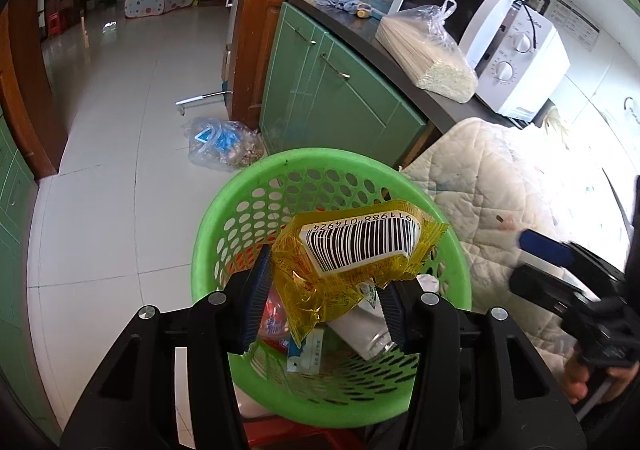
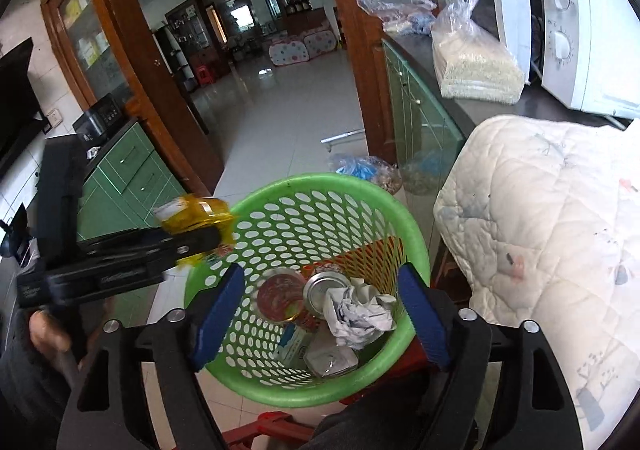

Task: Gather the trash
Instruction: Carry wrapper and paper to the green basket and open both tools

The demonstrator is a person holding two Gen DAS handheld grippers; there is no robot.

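My left gripper (image 1: 324, 290) is shut on a yellow snack wrapper (image 1: 352, 250) with a white barcode label and holds it over the green perforated basket (image 1: 208, 250). In the right wrist view the left gripper (image 2: 200, 238) shows at the left with the wrapper (image 2: 196, 214) at the basket's rim (image 2: 360, 190). My right gripper (image 2: 320, 310) is open and empty above the basket. Inside lie a crumpled paper ball (image 2: 356, 314), a metal can (image 2: 324, 286), a red lid (image 2: 280, 294) and small cartons (image 2: 294, 346). The right gripper (image 1: 532, 262) shows at the right in the left wrist view.
A white quilt (image 2: 540, 250) lies right of the basket. A green cabinet (image 1: 332, 82) carries a dark counter with a bagged pack of noodles (image 1: 428, 50) and a white microwave (image 1: 512, 50). A plastic bag (image 1: 220, 142) lies on the tiled floor. A red stool (image 2: 276, 426) stands under the basket.
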